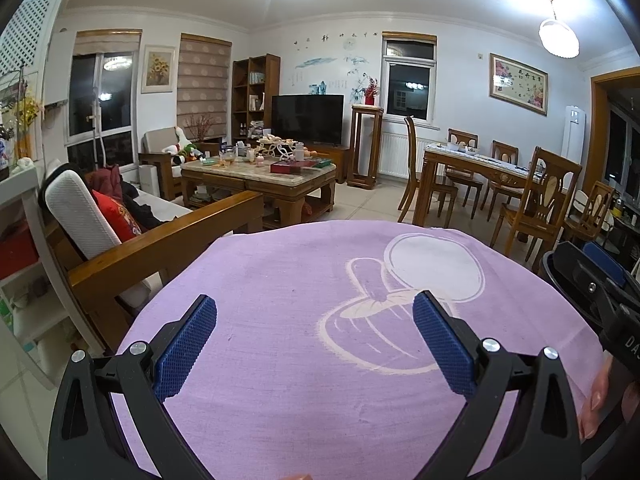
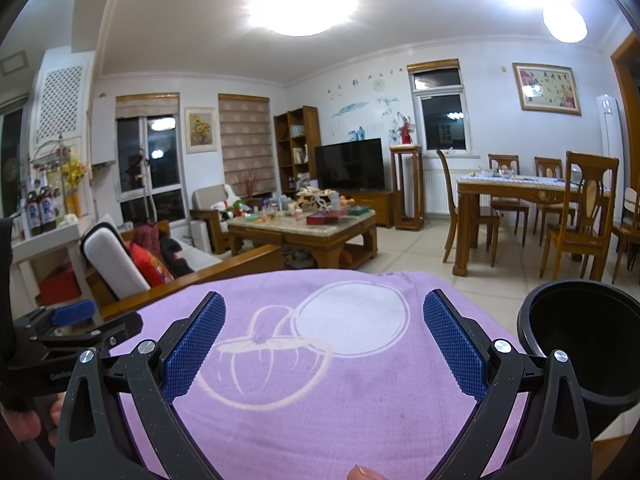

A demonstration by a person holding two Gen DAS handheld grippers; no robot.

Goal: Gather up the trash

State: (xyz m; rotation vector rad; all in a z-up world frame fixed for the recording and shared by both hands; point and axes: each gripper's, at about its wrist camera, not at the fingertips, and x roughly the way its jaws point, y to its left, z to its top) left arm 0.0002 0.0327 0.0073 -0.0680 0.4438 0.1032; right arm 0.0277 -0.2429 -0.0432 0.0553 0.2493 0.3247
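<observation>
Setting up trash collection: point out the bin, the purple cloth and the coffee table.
bin [image 2: 576, 344]: right wrist view, on its dark inner wall.
purple cloth [image 1: 280, 280]: left wrist view, on plain fabric left of the print.
coffee table [image 2: 280, 226]: right wrist view, on its front top edge.

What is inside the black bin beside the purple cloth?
The right wrist view looks into the bin: only dark inner wall shows, no trash. Its bottom is hidden by the near rim and the right tool.
</observation>
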